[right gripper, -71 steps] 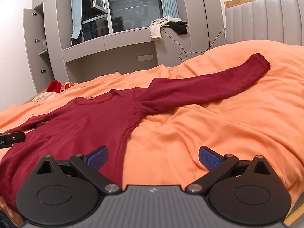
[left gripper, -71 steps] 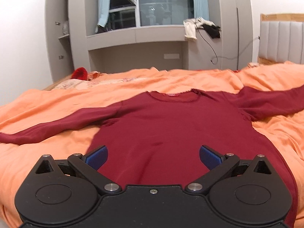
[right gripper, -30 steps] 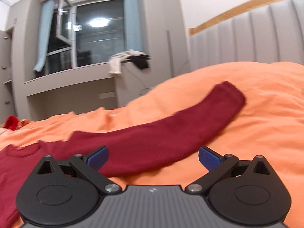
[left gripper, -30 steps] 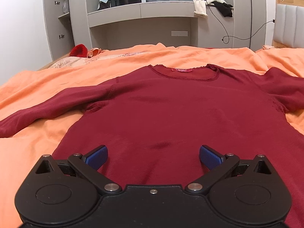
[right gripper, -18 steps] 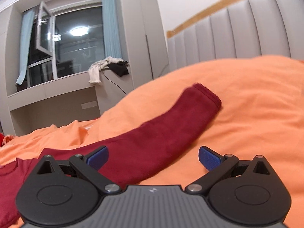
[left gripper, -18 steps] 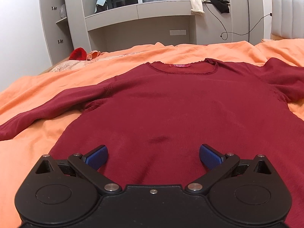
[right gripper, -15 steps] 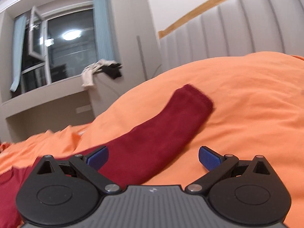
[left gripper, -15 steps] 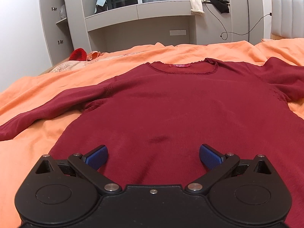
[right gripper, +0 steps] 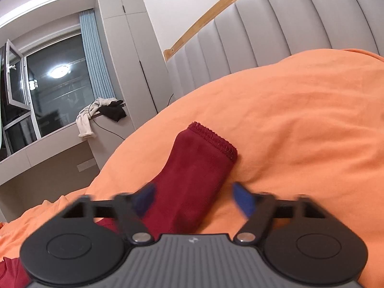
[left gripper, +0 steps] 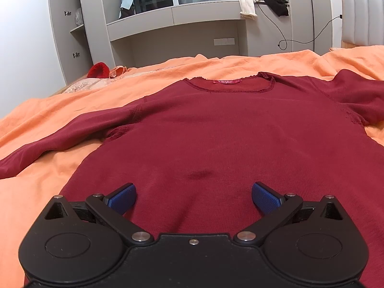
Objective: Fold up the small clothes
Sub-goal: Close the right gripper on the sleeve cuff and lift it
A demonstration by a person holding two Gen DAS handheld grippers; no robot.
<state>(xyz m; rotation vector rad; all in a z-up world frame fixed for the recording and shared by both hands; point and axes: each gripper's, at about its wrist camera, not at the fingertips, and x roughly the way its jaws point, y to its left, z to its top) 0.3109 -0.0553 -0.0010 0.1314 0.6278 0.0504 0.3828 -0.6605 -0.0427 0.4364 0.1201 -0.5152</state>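
A dark red long-sleeved top [left gripper: 228, 129] lies flat on the orange bedspread [left gripper: 48, 110], filling the centre of the left wrist view; its right sleeve runs off the right edge and its hem hides behind the gripper body. The left gripper [left gripper: 194, 195] hangs over the lower chest, jaws wide, nothing between them. In the right wrist view the sleeve cuff [right gripper: 204, 153] sits at centre. The right gripper [right gripper: 193, 199] is smeared by motion blur; its jaws have just been closing, the sleeve lies between them, and whether the pads touch it cannot be made out.
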